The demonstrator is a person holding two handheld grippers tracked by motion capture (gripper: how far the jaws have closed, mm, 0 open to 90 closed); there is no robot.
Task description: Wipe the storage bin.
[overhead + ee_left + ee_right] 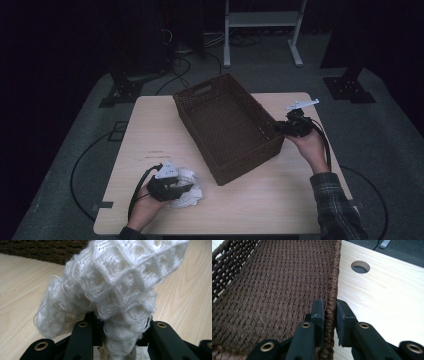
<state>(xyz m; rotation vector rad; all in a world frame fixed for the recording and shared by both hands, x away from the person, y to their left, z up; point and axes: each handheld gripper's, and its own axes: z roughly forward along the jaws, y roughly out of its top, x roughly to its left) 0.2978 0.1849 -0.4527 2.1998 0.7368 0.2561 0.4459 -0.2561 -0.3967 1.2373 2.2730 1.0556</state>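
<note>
Lab recording bay: dark curtained surround, pale wooden table (150, 125) on grey carpet (390, 130), floor cables (80, 165), metal stand frame (262, 20).

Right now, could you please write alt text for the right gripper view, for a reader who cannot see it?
The right gripper straddles the rim of a brown woven basket, one black jaw inside the wall and one outside, with a small gap showing on the outer side. To the right of the basket lies a light wooden table with a round hole in it.
</note>
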